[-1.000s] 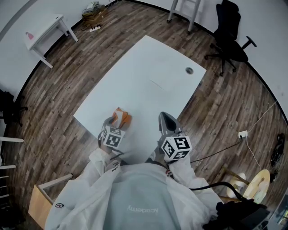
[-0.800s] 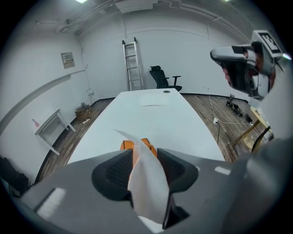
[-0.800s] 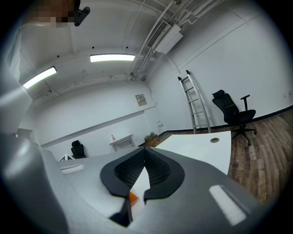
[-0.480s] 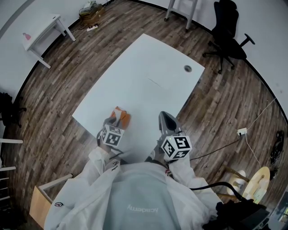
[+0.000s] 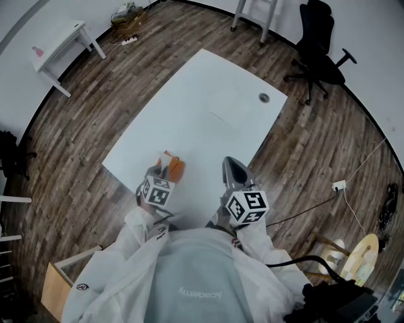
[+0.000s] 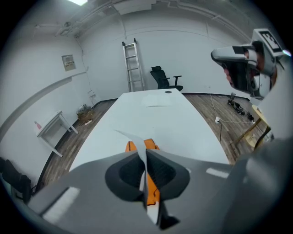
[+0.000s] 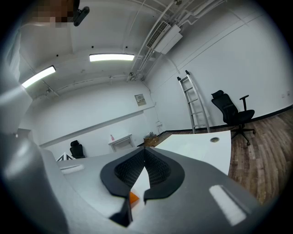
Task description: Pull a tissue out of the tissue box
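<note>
An orange tissue box (image 5: pixel 173 168) lies near the front left corner of the white table (image 5: pixel 208 107). A white tissue (image 6: pixel 132 139) stands up from its slot. My left gripper (image 5: pixel 161 169) points steeply down over the box, and its jaws have just been closing. In the left gripper view the left gripper (image 6: pixel 144 154) is shut on the tissue, the sheet pinched between the pads and the orange box (image 6: pixel 147 145) below. My right gripper (image 5: pixel 232 164) hovers to the right of the box, apart from it. In its own view the right gripper (image 7: pixel 144 149) is shut and holds nothing; a corner of the box (image 7: pixel 133 197) shows under it.
A round cable hole (image 5: pixel 264 97) sits at the table's far right corner. A black office chair (image 5: pixel 319 47) and a ladder (image 5: pixel 255 16) stand beyond the table. A small white side table (image 5: pixel 63 47) is at the far left, on the wood floor.
Both grippers stay where they were. The box has not moved.
</note>
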`<action>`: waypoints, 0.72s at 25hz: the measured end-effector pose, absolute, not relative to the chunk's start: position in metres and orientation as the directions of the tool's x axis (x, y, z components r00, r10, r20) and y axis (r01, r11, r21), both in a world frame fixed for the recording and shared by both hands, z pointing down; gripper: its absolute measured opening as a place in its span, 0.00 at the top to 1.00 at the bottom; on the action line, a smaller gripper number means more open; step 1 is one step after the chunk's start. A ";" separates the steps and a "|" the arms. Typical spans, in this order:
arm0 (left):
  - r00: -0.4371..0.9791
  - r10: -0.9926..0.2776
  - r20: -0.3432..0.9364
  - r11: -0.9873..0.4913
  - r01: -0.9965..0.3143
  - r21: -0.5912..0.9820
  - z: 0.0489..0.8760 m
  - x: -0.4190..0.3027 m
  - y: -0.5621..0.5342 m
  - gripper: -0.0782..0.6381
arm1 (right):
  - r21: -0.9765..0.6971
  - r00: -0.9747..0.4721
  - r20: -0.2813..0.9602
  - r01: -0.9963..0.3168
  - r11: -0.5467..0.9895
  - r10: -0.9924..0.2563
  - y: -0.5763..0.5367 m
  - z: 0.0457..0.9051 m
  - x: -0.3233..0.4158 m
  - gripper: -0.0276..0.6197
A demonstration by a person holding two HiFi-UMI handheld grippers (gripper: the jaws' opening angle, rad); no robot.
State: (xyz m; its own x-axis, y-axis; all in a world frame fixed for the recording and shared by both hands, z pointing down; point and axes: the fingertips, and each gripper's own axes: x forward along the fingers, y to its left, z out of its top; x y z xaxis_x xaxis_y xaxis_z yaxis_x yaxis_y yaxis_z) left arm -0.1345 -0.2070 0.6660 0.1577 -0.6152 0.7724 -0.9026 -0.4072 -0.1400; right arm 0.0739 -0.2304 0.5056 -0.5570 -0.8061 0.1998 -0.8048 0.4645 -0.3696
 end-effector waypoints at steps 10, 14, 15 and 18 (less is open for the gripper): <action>0.174 -0.608 0.775 -0.432 -0.891 -0.139 0.663 -0.130 -0.207 0.89 | -0.369 -0.552 0.208 -0.809 0.458 -0.808 -0.230 0.506 0.069 0.95; 0.186 -0.609 0.771 -0.452 -0.880 -0.145 0.656 -0.126 -0.206 0.89 | -0.369 -0.552 0.211 -0.809 0.457 -0.807 -0.232 0.507 0.069 0.95; 0.189 -0.613 0.767 -0.452 -0.880 -0.145 0.654 -0.126 -0.207 0.89 | -0.368 -0.553 0.212 -0.809 0.459 -0.806 -0.232 0.507 0.068 0.95; 0.200 -0.626 0.754 -0.451 -0.881 -0.140 0.646 -0.126 -0.205 0.89 | -0.364 -0.559 0.212 -0.807 0.465 -0.802 -0.230 0.507 0.064 0.95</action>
State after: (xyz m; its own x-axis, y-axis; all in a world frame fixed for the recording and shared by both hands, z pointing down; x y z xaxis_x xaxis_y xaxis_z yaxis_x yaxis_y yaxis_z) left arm -0.1264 -0.2049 0.6459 0.2000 -0.6258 0.7539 -0.8815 -0.4509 -0.1404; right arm 0.0638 -0.2301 0.5068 -0.5585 -0.8018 0.2125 -0.8067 0.4654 -0.3642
